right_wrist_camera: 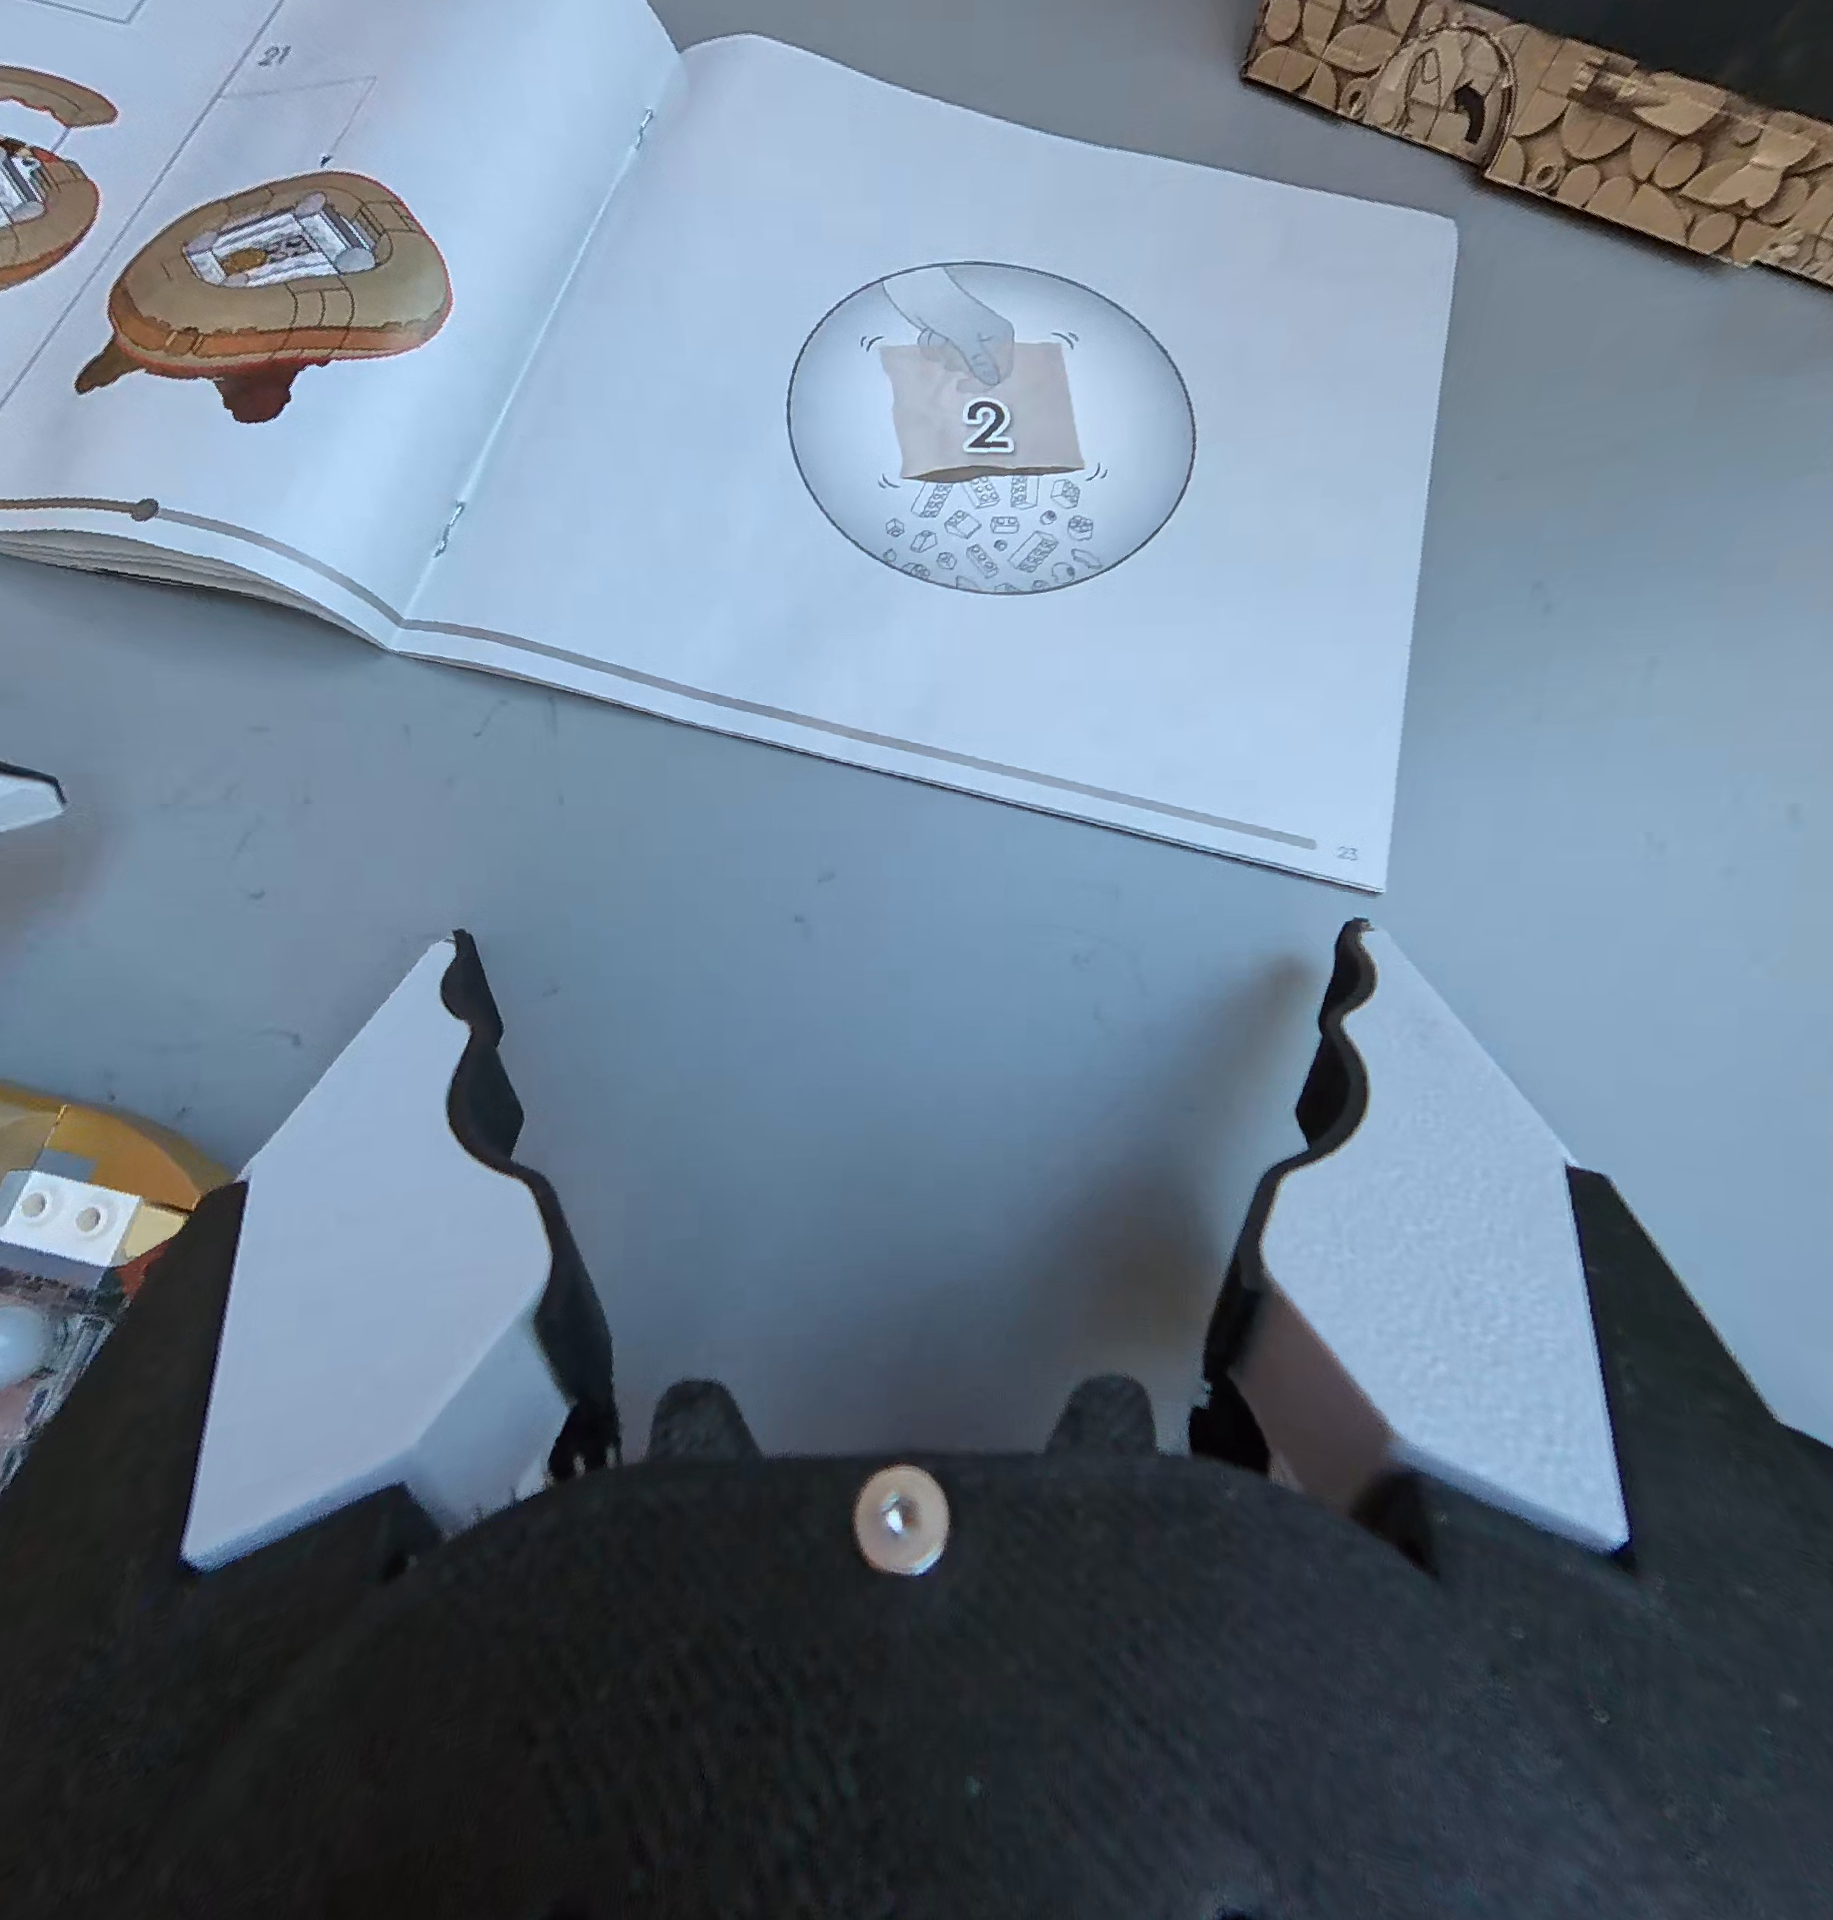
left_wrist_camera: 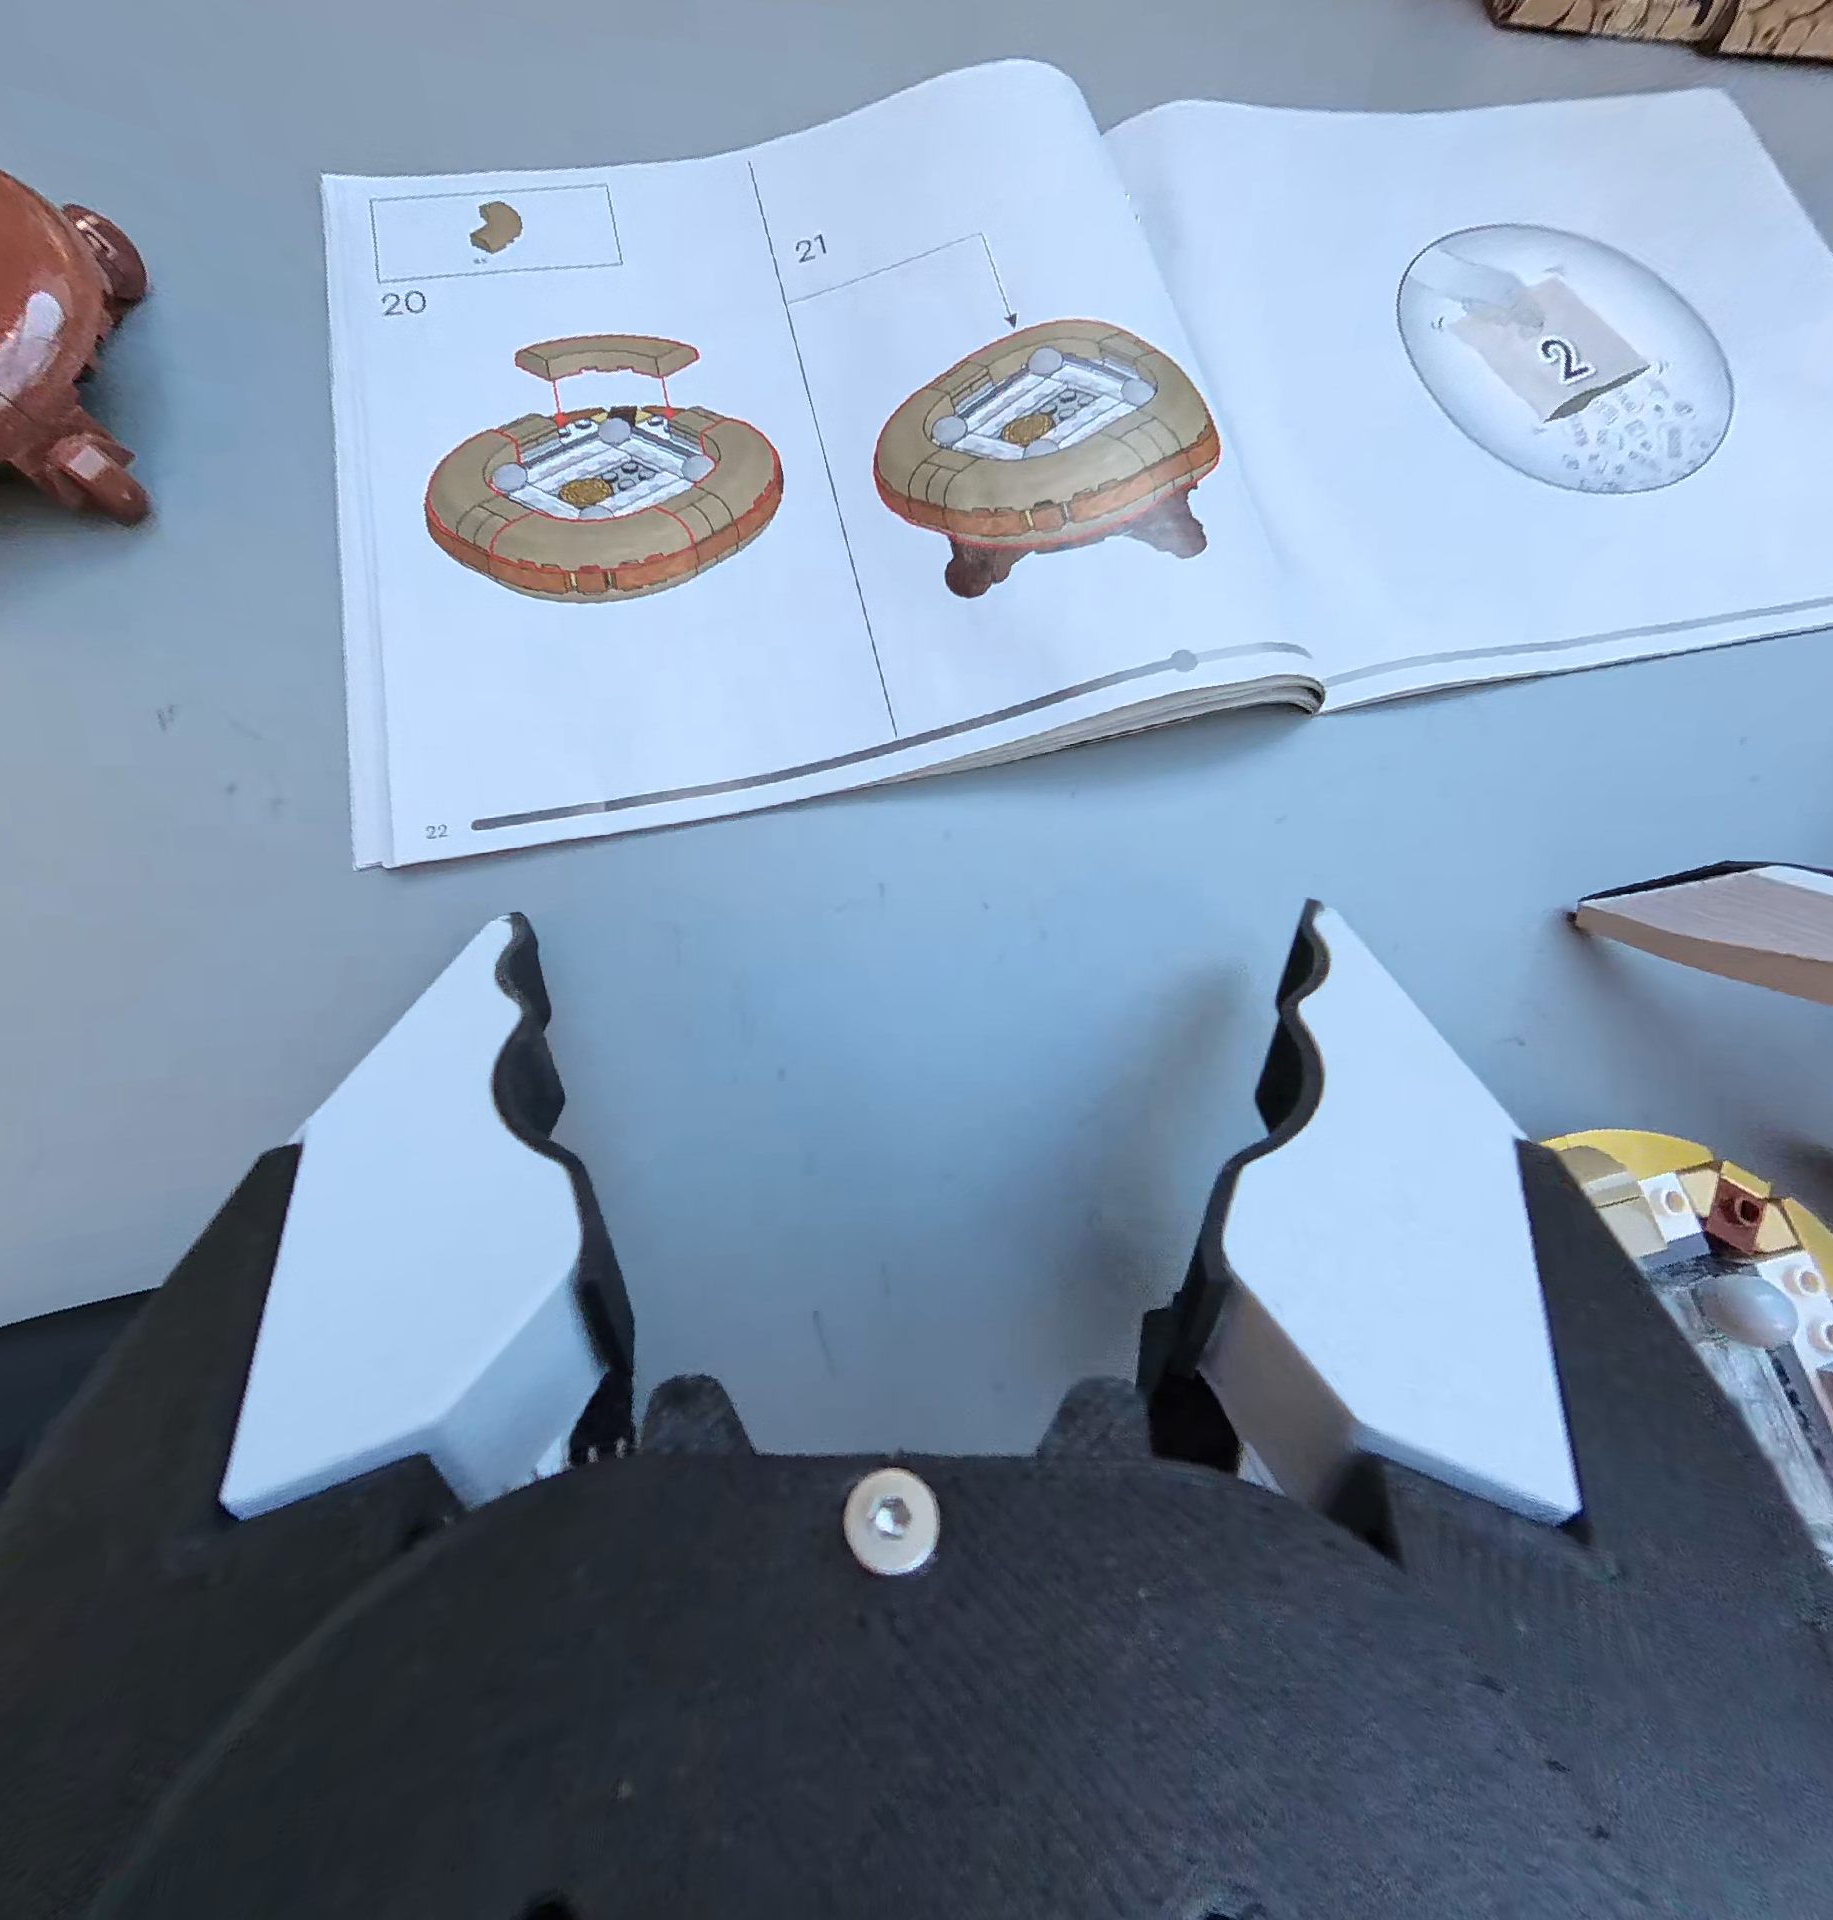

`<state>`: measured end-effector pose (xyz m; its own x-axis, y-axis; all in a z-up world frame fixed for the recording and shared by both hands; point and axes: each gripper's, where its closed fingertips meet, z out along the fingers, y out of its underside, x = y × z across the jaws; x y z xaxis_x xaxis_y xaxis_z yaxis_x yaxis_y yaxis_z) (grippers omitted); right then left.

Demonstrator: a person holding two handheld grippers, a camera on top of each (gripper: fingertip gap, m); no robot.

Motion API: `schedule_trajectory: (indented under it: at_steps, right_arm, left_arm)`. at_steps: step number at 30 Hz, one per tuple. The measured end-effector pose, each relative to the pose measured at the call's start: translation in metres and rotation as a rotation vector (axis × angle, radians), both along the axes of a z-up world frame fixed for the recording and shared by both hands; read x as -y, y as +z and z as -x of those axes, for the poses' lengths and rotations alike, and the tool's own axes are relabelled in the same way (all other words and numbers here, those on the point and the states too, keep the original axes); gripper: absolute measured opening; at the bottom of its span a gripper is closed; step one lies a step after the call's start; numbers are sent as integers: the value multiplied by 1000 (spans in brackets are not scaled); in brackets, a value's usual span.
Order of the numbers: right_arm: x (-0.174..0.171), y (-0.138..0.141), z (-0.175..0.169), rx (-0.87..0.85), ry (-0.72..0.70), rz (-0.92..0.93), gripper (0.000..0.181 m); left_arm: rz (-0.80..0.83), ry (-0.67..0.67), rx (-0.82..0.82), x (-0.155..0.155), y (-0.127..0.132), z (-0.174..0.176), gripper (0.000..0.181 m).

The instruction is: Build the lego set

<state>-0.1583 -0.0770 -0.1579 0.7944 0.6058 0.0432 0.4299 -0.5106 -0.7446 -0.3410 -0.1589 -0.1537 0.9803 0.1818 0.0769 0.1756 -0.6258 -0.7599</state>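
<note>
On my far left, in the left wrist view, sits the reddish-brown footed base [left_wrist_camera: 29, 343], apart from everything else on the grey table [left_wrist_camera: 164, 987]. Next comes the instruction booklet [left_wrist_camera: 746, 499], lying open and flat; its left page draws a tan curved piece going onto a tan ring and then that ring being lowered onto a dark footed stand, while the right page shows a bag being emptied.

My left gripper [left_wrist_camera: 912, 997] hovers above bare table just short of the booklet, its jaws spread wide with nothing between them. Just beside its right finger is the tan, white and gold ring assembly [left_wrist_camera: 1681, 1247], partly hidden by the finger. Farther right, in the right wrist view, the same assembly [right_wrist_camera: 70, 1205] shows at the left edge, and my right gripper [right_wrist_camera: 907, 987] hangs over empty table, likewise wide open and holding nothing. Beyond the booklet's right page lies patterned brown cardboard [right_wrist_camera: 1577, 135].

I judge I am at the point of mating ring to base. I cannot tell if the ring's last curved piece is on. The next move calls for one gripper to close across the ring, carry it left, and the other to steady the base while the studs line up.
</note>
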Motion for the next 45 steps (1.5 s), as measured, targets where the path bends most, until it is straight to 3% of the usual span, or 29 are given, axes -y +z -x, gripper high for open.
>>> schedule_trajectory:
  at_steps: [7, 15, 45]
  right_arm:
    - [-5, 4, -5, 17, -7, -38, 152]
    - [-9, 7, -7, 35, -4, -77, 152]
    - [-10, -4, -6, -19, -19, 44, 152]
  left_arm:
    - [25, 8, -29, -3, -3, 4, 142]
    - [66, 17, -168, -5, -4, 11, 155]
    - [93, 3, -78, -9, -11, 7, 155]
